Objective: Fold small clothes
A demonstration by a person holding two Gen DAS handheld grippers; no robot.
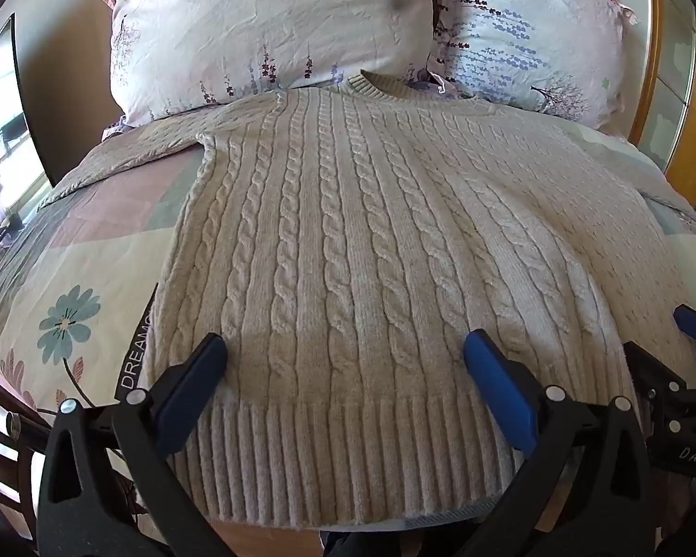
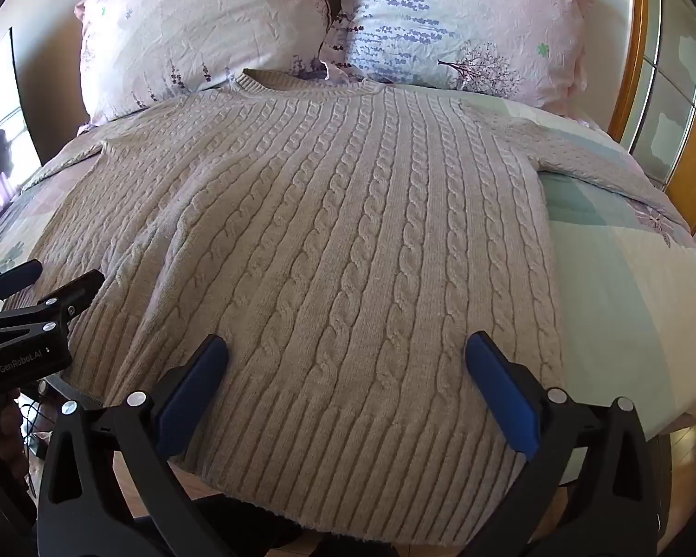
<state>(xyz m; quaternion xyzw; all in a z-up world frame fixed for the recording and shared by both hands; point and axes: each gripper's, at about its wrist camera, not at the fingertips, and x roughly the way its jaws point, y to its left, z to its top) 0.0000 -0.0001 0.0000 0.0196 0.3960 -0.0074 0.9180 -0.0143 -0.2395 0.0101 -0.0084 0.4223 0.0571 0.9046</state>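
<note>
sweater (image 1: 348,241): lying flat on bed (image 1: 83,269), sleeves out, no fold yet
left gripper (image 1: 345,348): hovering spread at near hem
right gripper (image 2: 348,348): same, spread

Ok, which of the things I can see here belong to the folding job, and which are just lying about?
For the job:
- cable-knit sweater, spread flat on the bed
- left tongs, open above its hem
- right tongs, open above its hem

Just there:
- two floral pillows
- patterned bedcover
- wooden headboard

Sunlit bed (image 1: 93,250) with two floral pillows (image 1: 264,28), wooden-framed window (image 2: 673,93).
</note>
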